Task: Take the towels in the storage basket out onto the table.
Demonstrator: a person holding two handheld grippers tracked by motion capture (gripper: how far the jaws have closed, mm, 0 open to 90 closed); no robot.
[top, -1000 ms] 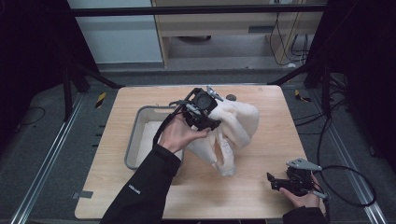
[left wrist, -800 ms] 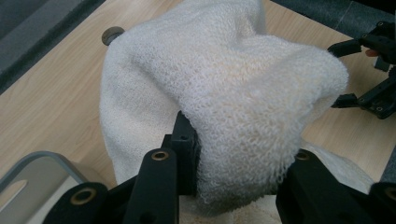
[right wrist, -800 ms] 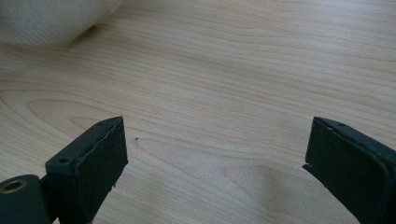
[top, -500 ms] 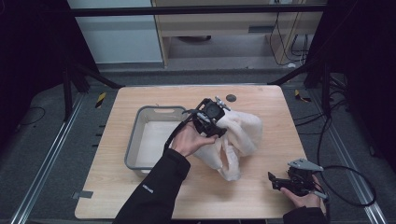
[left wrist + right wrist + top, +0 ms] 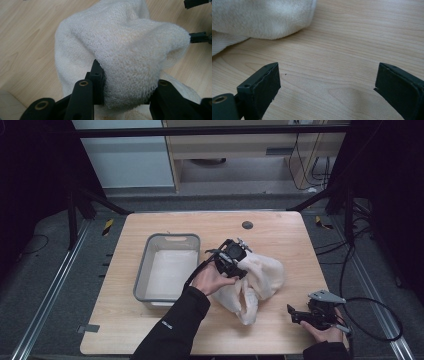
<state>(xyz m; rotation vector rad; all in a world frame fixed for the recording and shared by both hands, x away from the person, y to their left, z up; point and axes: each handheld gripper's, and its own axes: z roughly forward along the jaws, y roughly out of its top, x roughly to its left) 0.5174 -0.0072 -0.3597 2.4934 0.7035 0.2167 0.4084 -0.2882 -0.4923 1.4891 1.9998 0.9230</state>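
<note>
Left tongs (image 5: 239, 261) grip the white towel (image 5: 260, 277), lowered from a second ago onto the desk (image 5: 280, 230) beside the grey bin (image 5: 167, 270). Release appears imminent. Right tongs (image 5: 300, 316) rest wide, empty.

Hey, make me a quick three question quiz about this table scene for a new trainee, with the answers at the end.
1. True or false: the left gripper has its jaws shut on the white towel.
2. How do the jaws of the right gripper stand: (a) open with nothing between them, (b) shut on the towel, (c) shut on a cable?
3. Which container sits on the wooden table beside the towel?

Key: 1. True. 2. (a). 3. The grey bin, at the towel's left in the high view.
</note>
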